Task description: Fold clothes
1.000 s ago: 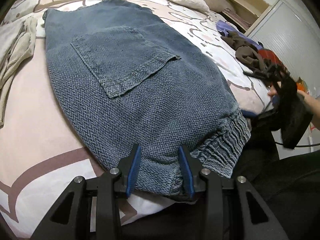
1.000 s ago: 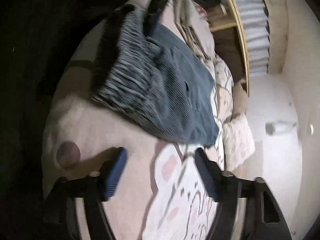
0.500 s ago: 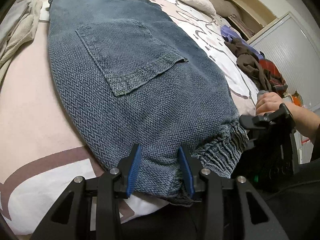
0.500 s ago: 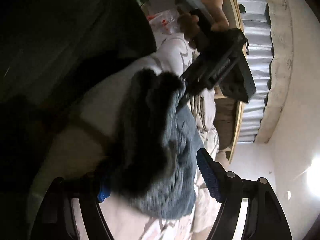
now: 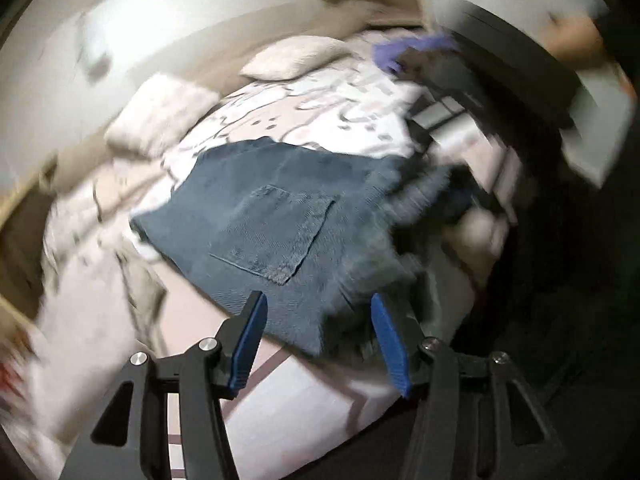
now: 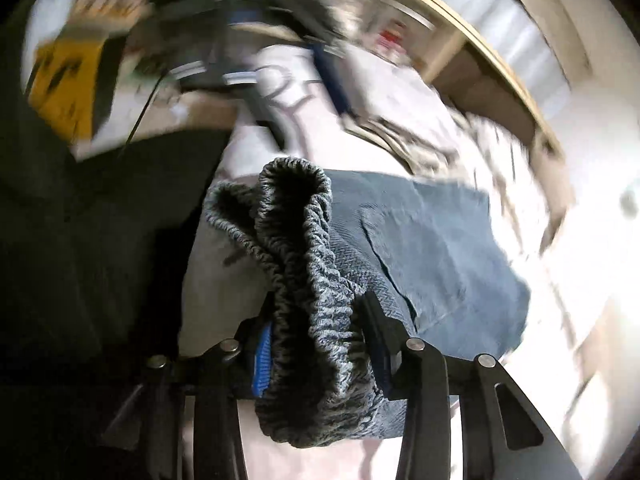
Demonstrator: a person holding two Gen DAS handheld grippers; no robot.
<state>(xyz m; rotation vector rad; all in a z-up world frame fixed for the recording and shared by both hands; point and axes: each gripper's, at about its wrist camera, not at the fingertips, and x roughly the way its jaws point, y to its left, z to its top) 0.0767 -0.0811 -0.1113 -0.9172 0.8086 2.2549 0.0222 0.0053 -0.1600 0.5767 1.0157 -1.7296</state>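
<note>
Left wrist view: the denim shorts [image 5: 276, 216] lie mostly flat mid-bed, below the pillows [image 5: 160, 112], so folding's barely begun; the left gripper [image 5: 320, 340] angles down over their near hem, jaws opening, apparently gripping nothing. Right wrist view: the right gripper [image 6: 316, 348], tilted down too, is closing on the bunched elastic waistband [image 6: 304, 248], lifted off the bed [image 6: 208, 280].

Two pillows [image 5: 224, 92] lie on the patterned bedspread [image 5: 340, 112].

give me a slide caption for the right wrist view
Right gripper closing on the denim garment's elastic waistband over the bed.
</note>
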